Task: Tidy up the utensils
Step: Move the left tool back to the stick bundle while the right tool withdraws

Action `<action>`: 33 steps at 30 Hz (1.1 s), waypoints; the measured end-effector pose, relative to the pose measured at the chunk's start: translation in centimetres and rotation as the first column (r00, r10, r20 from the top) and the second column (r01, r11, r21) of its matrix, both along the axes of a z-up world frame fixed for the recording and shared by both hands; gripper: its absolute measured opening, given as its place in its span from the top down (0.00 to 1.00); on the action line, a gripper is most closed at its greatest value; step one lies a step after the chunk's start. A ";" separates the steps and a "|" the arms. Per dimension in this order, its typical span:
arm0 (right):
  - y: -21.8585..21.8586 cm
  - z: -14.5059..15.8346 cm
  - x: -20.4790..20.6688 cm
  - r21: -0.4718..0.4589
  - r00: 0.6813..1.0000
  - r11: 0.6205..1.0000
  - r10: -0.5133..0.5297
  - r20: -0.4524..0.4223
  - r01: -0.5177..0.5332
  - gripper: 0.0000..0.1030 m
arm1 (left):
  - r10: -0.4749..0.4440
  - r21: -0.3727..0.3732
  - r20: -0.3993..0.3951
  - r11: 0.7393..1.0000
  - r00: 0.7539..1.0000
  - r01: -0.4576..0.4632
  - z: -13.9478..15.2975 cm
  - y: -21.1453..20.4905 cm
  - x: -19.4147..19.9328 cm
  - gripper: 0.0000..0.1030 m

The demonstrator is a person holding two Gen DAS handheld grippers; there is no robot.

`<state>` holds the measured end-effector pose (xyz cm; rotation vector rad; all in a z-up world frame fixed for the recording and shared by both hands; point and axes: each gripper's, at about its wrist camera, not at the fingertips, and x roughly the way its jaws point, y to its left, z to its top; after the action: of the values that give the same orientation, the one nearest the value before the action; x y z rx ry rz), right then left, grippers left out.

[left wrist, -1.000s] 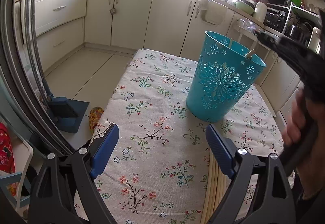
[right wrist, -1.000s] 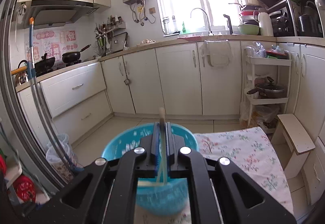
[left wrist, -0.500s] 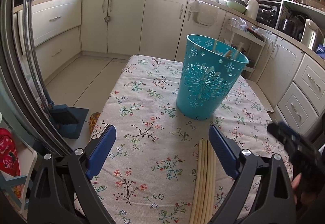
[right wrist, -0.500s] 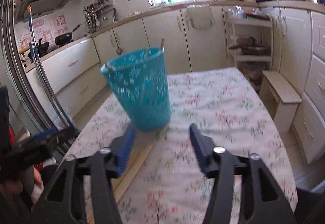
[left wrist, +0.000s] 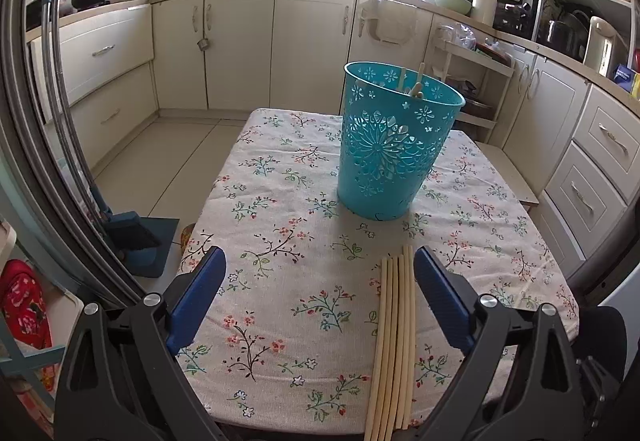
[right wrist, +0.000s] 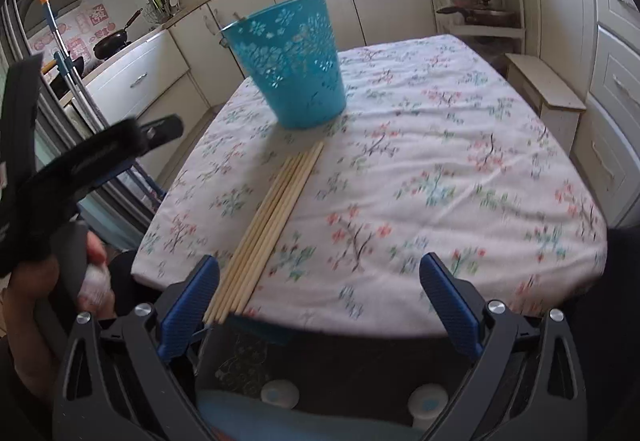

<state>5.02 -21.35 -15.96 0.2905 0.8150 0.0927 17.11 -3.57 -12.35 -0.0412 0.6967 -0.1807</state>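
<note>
Your one container, the teal basket (left wrist: 390,145), stands upright toward the far end of the table (left wrist: 280,201), nearer its right edge in your left wrist view; its wall is perforated with flower cut-outs, and at least two pale sticks (left wrist: 416,83) poke above its rim. The rest of the chopsticks (left wrist: 394,341) lie on the floral cloth at the near edge of the table, a tight parallel bundle of about six, pale, thin and straight, with their far tips pointing at the basket's foot and their near ends reaching the near edge. Your left gripper (left wrist: 320,301) hangs wide and empty, with the bundle just inside its right finger. Your right gripper (right wrist: 320,301) has just been opening and now stands spread with nothing between the pads, the bundle's near ends beside its left finger.
</note>
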 end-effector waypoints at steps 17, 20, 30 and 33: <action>-3.3 -1.0 -0.6 -0.023 0.983 0.983 -0.181 -0.032 0.181 0.07 | -0.067 0.133 -0.150 0.987 0.986 0.088 -4.2 -3.3 2.4 0.10; -3.7 -1.3 -0.5 -0.010 0.981 0.982 -0.188 -0.037 0.188 0.07 | -0.090 0.177 -0.175 0.977 0.980 0.122 -5.4 -4.7 3.5 0.10; -4.7 -1.9 -0.2 0.049 0.979 0.979 -0.193 -0.061 0.196 0.07 | -0.099 0.258 -0.225 0.953 0.969 0.157 -7.8 -7.4 6.1 0.10; -5.0 -2.1 -0.2 0.063 0.979 0.978 -0.193 -0.067 0.197 0.07 | -0.063 0.248 -0.215 0.962 0.975 0.117 -7.3 -6.9 6.8 0.10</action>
<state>4.84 -26.32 -18.01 0.4394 0.8407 -0.0725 23.89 -10.44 -19.66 0.2271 0.9248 -0.1733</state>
